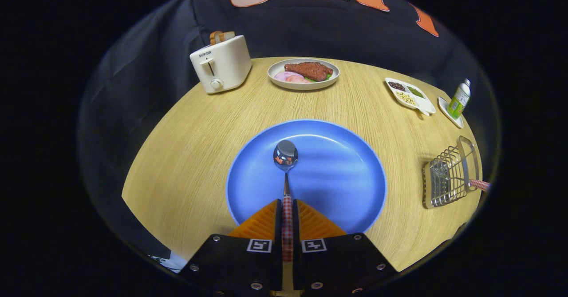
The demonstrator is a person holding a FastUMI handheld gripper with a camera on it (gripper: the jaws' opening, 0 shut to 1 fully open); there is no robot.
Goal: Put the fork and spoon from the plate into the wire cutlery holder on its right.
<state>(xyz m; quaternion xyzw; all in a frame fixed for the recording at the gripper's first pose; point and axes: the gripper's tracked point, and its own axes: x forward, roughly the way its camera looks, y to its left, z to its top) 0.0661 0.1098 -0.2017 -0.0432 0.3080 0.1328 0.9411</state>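
Your gripper (287, 208) points level and forward over the near rim of the blue plate (337, 177), its two fingers drawn together and clamped on the checked handle of the spoon (286, 168). The handle runs straight back between the fingers, pinched on both sides; the thin metal neck emerges just ahead of the fingertips. The spoon's bowl, polished and mirror-bright, lies further ahead over the plate's centre, in line with the fingers. You cannot tell from this view whether the bowl touches the plate or hangs just above it.

The plate is round, with a raised lip, and sits on a pale wood-grain table (186, 155). It spreads to both sides of the fingers and beyond them.

Well to the right of the fingers stands the wire cutlery holder (448, 177), a metal basket near the table's edge. A piece of cutlery with a checked handle (480, 184), apparently the fork, already rests in it, the handle sticking out to the right.

Far beyond the plate, slightly right of the fingers' line, sits a white dish of food (304, 73). To its left stands a white toaster (221, 64) with bread in its slots. Far ahead to the right lie a divided condiment tray (410, 93) and a small green bottle (459, 98) on a saucer.
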